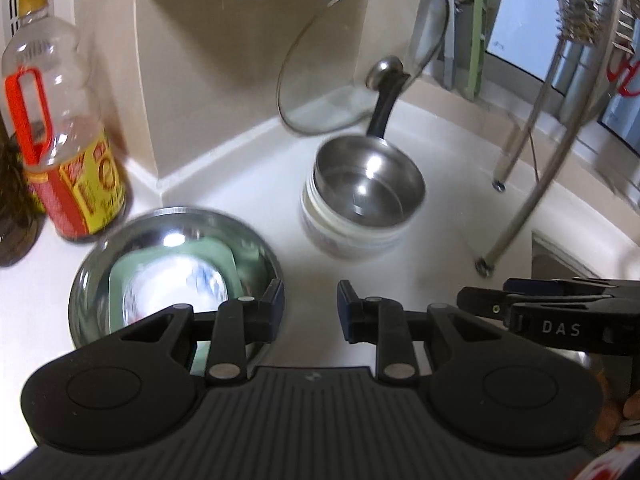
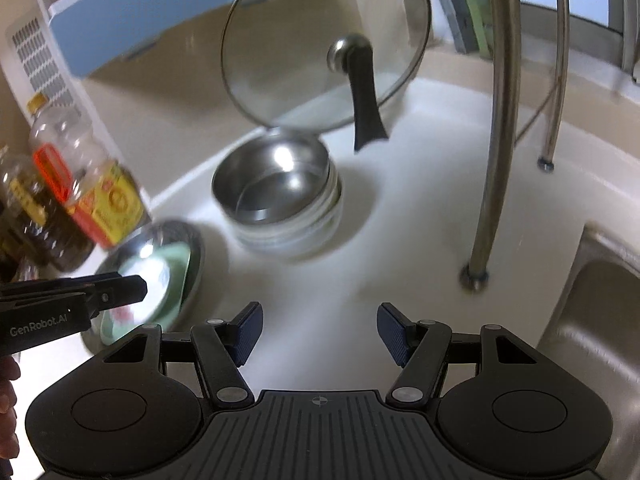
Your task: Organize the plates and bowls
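Hovering over the white table [image 1: 256,184], both hand-held grippers are empty: left hand-held gripper [image 1: 310,300] narrowly parted, right hand-held gripper [image 2: 320,330] wider. Steel bowl [image 1: 370,188] tops stacked bowls toward the back corner; wide steel bowl [image 1: 92,280] holding plates sits nearer the left edge.

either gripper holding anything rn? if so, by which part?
Nothing is held. The left gripper and right gripper both have open jaws with only white counter between them, short of the round steel bowl stacked on white bowls.
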Available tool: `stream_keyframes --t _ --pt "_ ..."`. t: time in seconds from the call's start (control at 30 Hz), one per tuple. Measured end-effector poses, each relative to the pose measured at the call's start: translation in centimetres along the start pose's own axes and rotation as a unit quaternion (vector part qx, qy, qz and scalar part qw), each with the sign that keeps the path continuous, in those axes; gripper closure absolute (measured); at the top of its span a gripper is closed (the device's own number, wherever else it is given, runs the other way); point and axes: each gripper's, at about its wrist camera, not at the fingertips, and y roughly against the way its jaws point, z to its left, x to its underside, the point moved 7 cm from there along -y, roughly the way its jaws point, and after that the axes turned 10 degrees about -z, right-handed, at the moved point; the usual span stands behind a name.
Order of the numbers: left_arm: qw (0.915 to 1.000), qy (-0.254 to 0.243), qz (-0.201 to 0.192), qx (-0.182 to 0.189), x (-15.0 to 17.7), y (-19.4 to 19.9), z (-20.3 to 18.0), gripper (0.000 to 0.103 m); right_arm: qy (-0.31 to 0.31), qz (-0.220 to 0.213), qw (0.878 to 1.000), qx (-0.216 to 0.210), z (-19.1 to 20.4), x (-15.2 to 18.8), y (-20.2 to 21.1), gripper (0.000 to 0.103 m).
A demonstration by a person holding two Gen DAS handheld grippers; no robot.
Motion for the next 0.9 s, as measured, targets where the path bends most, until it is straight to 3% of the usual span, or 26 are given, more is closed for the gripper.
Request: stream_keyframes --t 0.17,0.37,0.53,0.9 --pt "0.9999 0.001 -0.016 0.002 -2.5 -2.4 0.2 0.078 0.003 -0.037 0.999 -0.004 0.1 -2.9 -1.5 0.039" --pt "0.9993 -0.008 -0.035 0.007 -4.8 -5.3 -0.1 0.079 0.019 -0.084 0.996 -0.013 0.3 -5.9 -3.7 0.062" --pt "0.9990 -0.012 -0.041 0.012 -6.0 -7.4 -0.2 0.086 0.018 -0.102 0.995 -0.014 0.0 -7.1 -5.7 0.081" --pt "0.9987 -0.028 -0.039 0.020 -6.8 -10.9 -0.8 0.096 0.020 -0.118 0.993 -0.016 -1.0 -8.3 -8.7 0.091"
